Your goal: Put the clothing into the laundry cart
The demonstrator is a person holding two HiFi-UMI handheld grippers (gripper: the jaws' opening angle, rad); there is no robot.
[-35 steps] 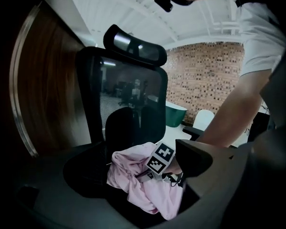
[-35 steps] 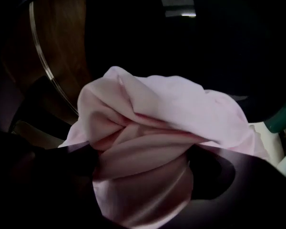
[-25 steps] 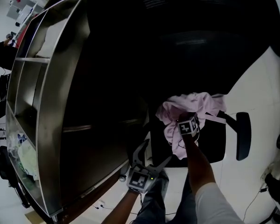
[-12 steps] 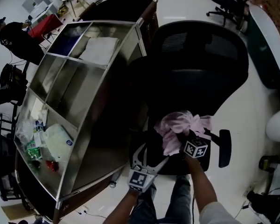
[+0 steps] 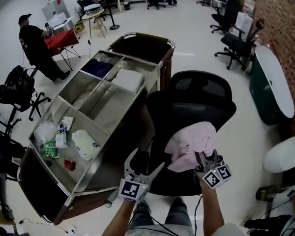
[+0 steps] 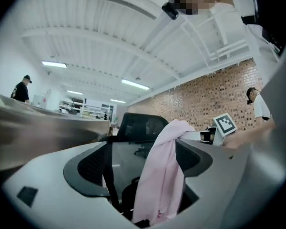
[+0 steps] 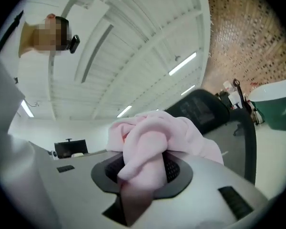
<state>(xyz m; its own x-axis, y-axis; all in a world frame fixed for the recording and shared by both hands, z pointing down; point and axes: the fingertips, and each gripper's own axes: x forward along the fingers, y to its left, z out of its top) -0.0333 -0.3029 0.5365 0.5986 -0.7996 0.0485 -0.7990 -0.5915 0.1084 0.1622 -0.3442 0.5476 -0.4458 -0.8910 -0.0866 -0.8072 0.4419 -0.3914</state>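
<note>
The pink garment (image 5: 192,142) hangs bunched above the black chair (image 5: 196,100), pinched in the jaws of the right gripper (image 5: 205,157); the left gripper (image 5: 145,162) has its jaws spread, empty. The hanging folds may snag the chair back or slip free short of the laundry cart (image 5: 101,107).

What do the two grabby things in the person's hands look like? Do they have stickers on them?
The left gripper and the right gripper are both pale grey, two-pronged claws with dark pads on the inside. Each carries a cube covered in black-and-white square markers, a bit like stickers. The person's right arm has a white sleeve; no sleeve shows on the left arm.
</note>
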